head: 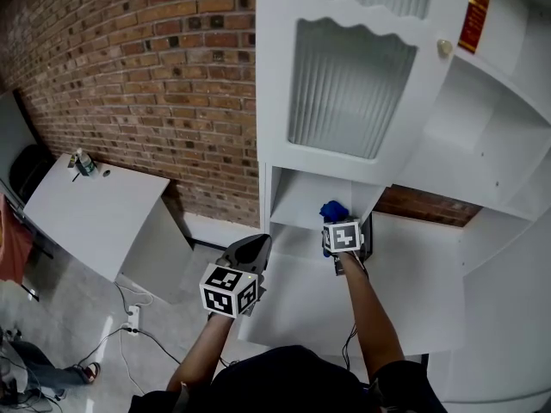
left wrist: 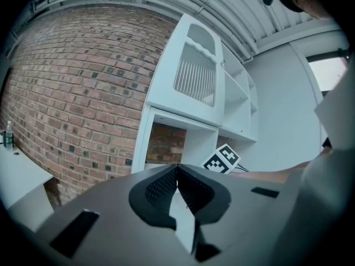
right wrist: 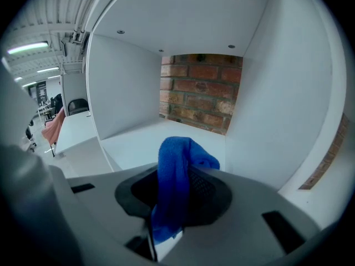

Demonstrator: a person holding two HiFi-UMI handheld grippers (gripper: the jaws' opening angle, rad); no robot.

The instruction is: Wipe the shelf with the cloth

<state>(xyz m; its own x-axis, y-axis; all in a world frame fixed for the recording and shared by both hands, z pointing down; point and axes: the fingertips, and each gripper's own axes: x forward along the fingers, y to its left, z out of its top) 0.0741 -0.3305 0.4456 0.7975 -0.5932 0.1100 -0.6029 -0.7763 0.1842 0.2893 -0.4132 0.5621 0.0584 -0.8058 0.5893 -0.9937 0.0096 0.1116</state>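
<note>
Our right gripper (head: 337, 226) is clamped on the blue cloth (right wrist: 173, 173), held bunched at the open front of the shelf (right wrist: 144, 140), whose board runs straight ahead to the brick wall (right wrist: 202, 90) behind it; our left gripper (left wrist: 177, 176), jaws together and empty, hangs outside the shelf, farther off

Soft even light is filling my views, fisheye edges are curving into black, my right gripper (right wrist: 176, 190) is blurring up close
</note>
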